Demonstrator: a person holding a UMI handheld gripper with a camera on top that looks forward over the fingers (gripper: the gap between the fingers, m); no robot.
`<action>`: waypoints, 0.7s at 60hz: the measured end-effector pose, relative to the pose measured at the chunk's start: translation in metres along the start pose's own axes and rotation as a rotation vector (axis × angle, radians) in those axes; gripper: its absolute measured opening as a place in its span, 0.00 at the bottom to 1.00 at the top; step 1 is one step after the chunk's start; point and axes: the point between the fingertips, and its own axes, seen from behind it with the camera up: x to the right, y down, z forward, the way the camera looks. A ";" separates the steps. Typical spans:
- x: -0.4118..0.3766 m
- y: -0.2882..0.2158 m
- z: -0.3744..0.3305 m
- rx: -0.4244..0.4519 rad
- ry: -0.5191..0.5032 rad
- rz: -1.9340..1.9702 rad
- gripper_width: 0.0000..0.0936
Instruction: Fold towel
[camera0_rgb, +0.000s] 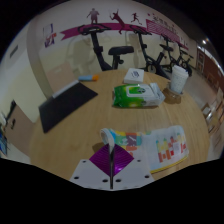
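Observation:
The towel (158, 146) is white with a colourful print. It lies partly spread on the wooden table (85, 135), just ahead of the fingers and to their right. One corner of it rises into the fingertips. My gripper (109, 152) is shut, its purple pads (98, 162) pressed together with only a thin slit between them, and the towel corner is pinched at the tips. The part of the towel between the pads is hidden.
A black mat (68, 105) lies on the table far left. A green wipes packet (137, 95) sits beyond the towel, with a white folded item (137, 75) behind it and a white container (178, 80) to the right. Exercise bikes (120, 50) stand past the table.

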 end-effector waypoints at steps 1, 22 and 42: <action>-0.006 -0.005 -0.005 0.003 -0.015 0.018 0.01; 0.063 -0.051 -0.058 0.044 -0.080 0.240 0.03; 0.161 0.008 -0.010 -0.044 0.090 0.170 0.24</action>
